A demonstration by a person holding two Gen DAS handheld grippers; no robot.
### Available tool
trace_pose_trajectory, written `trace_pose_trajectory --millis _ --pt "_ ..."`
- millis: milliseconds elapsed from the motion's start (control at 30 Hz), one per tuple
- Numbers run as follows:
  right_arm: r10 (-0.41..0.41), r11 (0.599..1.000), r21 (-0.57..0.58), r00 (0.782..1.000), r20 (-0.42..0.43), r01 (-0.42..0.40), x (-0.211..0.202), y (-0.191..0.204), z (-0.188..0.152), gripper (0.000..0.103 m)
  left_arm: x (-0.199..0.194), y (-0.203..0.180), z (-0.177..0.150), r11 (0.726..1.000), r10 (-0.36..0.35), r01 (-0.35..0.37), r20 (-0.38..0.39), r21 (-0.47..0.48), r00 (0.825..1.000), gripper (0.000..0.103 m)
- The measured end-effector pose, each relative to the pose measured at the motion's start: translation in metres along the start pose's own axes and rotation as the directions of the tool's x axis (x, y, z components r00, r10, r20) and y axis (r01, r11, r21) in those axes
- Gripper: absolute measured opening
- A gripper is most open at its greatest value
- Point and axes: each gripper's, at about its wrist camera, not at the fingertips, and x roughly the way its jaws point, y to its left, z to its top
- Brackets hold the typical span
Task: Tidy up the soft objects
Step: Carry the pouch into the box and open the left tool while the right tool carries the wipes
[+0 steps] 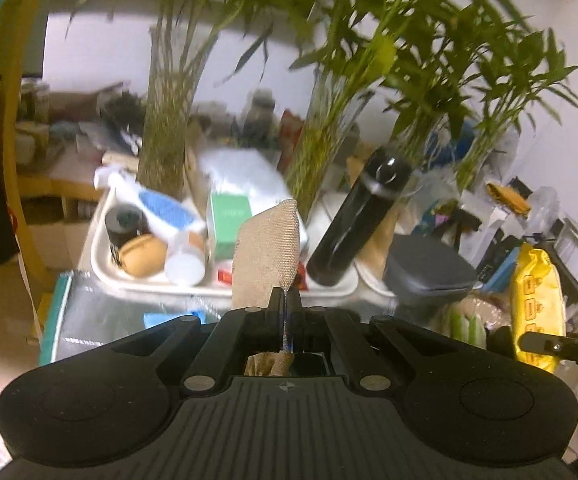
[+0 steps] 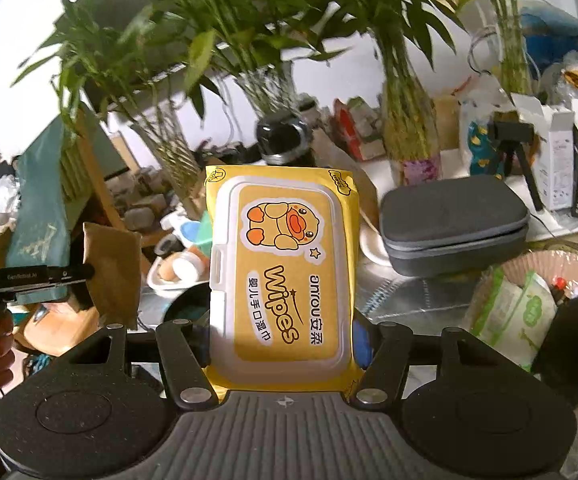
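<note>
The left hand-held gripper point(image 1: 286, 294) is squeezed shut on a corner of a small tan woven cloth pouch point(image 1: 268, 254), which is up in the air in front of a white plastic tray point(image 1: 101, 268) full of small bottles. Both things look picked up, so I think the next move is carrying them to a place for soft things.

The right hand-held gripper point(image 2: 285, 344) holds a soft yellow pack of wet wipes point(image 2: 285, 276) by its sides, lifted above the shiny tabletop point(image 2: 417, 300). The pack has a cartoon duck and says "wipes" and "anrou". The pouch sits at the left edge here.
</note>
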Motion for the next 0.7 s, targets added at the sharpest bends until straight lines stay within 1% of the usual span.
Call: trace_pose_trajectory --millis 167,300,400,600,700 --pt "0.059 0.998 -0.034 0.998 -0.011 -0.060 -0.007 0.012 -0.002 0.064 -0.033 -0.009 -0.001 0.999 -0.036 0.036 0.066 0.003 0.997 0.001" --pt "0.115 0.990 -0.079 0.993 -0.009 -0.115 -0.018 0.027 -0.005 0.064 -0.056 -0.016 -0.007 0.998 -0.059 0.061 0.093 -0.012 0.994 0.001" --pt "0.140 0.983 -0.116 0.990 -0.022 -0.142 -0.027 0.042 -0.009 0.064 -0.068 -0.025 -0.012 0.997 -0.076 0.077 0.098 -0.007 0.992 0.001" --pt "0.182 0.966 -0.179 0.982 -0.051 -0.188 -0.035 0.072 -0.022 0.064 -0.099 -0.052 -0.021 0.993 -0.105 0.100 0.099 0.055 0.990 0.001" --pt "0.169 0.961 -0.207 0.983 -0.076 -0.182 -0.037 0.083 -0.030 0.064 -0.109 -0.064 -0.030 0.991 -0.103 0.096 0.078 0.095 0.992 0.001"
